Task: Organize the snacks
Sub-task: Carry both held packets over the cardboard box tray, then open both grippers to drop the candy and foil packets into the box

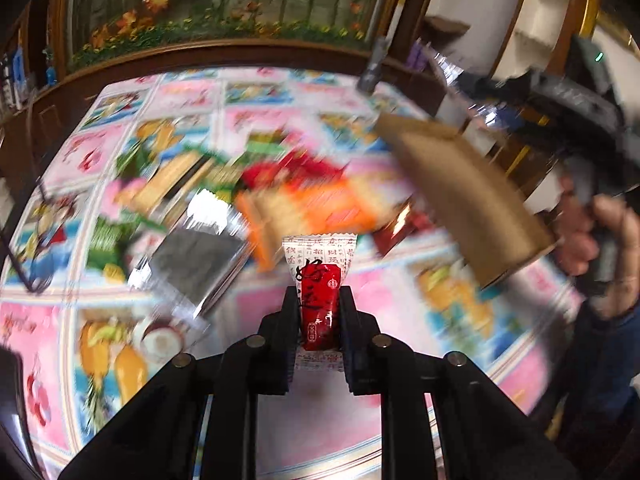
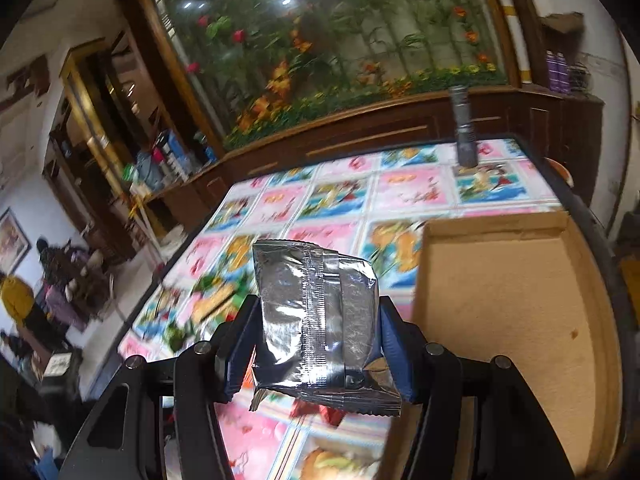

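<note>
Ahead of your left gripper lies the table (image 1: 280, 120), covered in a bright fruit-print cloth. Just beyond its fingertips sits a blurred heap of snack packets (image 1: 304, 196). Beside your right gripper, to its right, rests an open cardboard box (image 2: 516, 300).

Black tongs (image 1: 319, 312), blue pads (image 2: 391, 344)

A heap of snack packets (image 1: 304, 196) lay mid-bench (image 1: 72, 152), with the cardboard box (image 2: 516, 304) to its right near the bench's edge. A flashlight (image 2: 464, 128) stood at the far side, before the wooden cabinet (image 2: 360, 136) behind the bench.
</note>
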### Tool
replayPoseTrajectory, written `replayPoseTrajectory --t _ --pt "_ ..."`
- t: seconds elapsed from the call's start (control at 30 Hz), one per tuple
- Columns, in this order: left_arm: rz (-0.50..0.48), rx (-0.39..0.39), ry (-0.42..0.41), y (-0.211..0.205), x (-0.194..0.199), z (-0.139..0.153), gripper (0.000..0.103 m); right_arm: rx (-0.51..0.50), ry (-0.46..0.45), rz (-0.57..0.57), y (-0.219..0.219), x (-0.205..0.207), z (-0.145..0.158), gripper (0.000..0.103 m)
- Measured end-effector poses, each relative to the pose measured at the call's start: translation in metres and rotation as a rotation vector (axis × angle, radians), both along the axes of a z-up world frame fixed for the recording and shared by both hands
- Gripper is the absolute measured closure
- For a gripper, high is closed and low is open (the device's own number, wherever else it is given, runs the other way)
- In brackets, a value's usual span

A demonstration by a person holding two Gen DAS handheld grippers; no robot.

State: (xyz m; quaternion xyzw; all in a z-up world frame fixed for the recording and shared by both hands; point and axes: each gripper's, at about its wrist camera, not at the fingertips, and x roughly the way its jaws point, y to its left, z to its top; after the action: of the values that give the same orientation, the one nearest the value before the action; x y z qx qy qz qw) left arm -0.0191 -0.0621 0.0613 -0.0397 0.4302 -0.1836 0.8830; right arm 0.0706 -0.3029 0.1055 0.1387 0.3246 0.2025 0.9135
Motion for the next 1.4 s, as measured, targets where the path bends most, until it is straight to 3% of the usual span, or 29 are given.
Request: replayPoseTrajectory --t 0.2,0.33,0.53,0.7,0.97,1.4 --pt "-0.061 -0.058 -0.056 -0.041 0.036 0.044 0.085 0.024 -0.015 -0.136 -0.039 0.031 0.013 0.041" --pt "-0.105 -0.071 -0.065 -0.085 0.076 0.054 0.085 0.092 0.054 -0.205 -0.077 0.054 -0.013 0.041" --pt "-0.151 -0.113 -0.036 -0.165 0.135 0.036 0.085 0.162 0.125 -0.267 -0.121 0.063 -0.040 0.041" --pt "-0.151 -0.080 -0.021 -0.209 0.157 0.007 0.085 0.162 0.181 -0.345 -0.141 0.071 -0.056 0.041" --pt "-0.145 -0.044 -0.007 -0.223 0.161 -0.026 0.085 0.054 0.251 -0.391 -0.138 0.080 -0.073 0.041" --pt "-0.183 0.010 -0.015 -0.228 0.153 -0.036 0.085 -0.105 0.313 -0.389 -0.115 0.092 -0.095 0.041"
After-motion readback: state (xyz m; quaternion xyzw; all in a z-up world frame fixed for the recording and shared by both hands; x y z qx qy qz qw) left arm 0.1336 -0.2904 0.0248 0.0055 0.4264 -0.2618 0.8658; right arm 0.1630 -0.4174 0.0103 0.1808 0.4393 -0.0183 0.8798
